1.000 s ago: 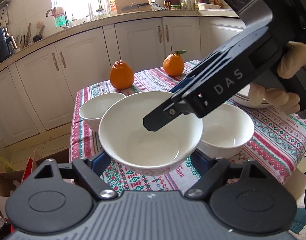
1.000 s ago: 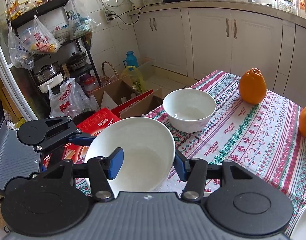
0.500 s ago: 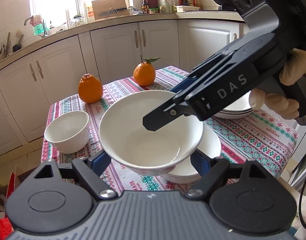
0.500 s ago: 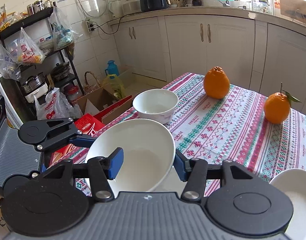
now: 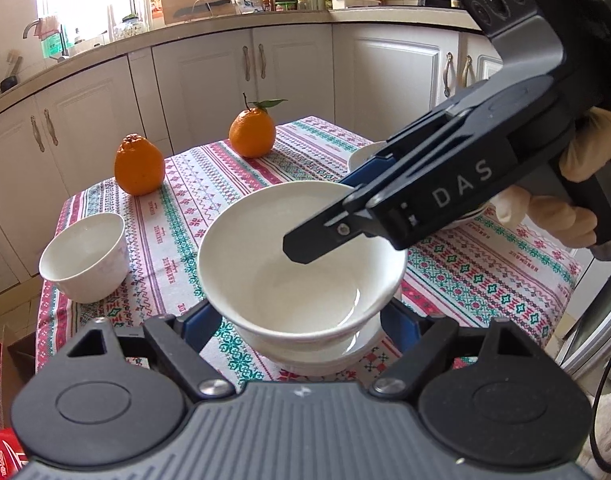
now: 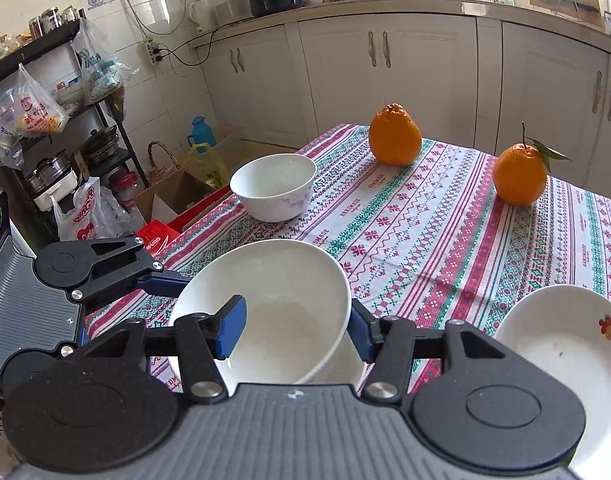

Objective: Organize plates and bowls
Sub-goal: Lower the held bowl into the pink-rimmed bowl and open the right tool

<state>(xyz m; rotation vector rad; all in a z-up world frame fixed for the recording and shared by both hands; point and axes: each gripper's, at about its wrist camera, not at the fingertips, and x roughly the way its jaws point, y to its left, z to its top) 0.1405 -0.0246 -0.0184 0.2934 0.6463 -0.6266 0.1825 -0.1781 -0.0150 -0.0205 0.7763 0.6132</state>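
Left wrist view
Desk: my desk (image 5: 485,280) wears a striped cloth patterned in red, green and white.
Big bowl: the white large bowl (image 5: 301,264) sits inside a second bowl (image 5: 325,356) near the desk's near edge.
Left claw: my left claw (image 5: 301,320) has its blue pads on either side of the large bowl's base, gripping it.
Right claw: my right claw (image 5: 333,216) reaches in over the bowl's rim on the right side, held by my gloved hand (image 5: 565,200).
Small bowl: a small bowl (image 5: 83,256) stands by the desk's left edge.
Fruit: two oranges near the far edge, a knobbly orange (image 5: 138,166) on the left and a leafy orange (image 5: 252,130) further along.
Room: white cabinets (image 5: 209,76) under a worktop, a bright window, bottles and a knife block behind.

Right wrist view
Right claw: my right claw (image 6: 293,330) straddles the large bowl's (image 6: 281,304) right wall, one pad inside and one outside; its jaws are opening, though the pads look to be on the wall.
Left claw: my left claw (image 6: 161,280) comes in from the left to the bowl.
Plates: a white plate (image 6: 565,360) with a small red print lies by the desk's right edge.
Small bowl: the small bowl (image 6: 273,186) is near the far left corner.
Fruit: the knobbly orange (image 6: 395,136) and leafy orange (image 6: 519,174) stand along the far edge.
Room: a rack (image 6: 65,128) hung with plastic bags, cardboard boxes on the floor, a dark appliance on the worktop.
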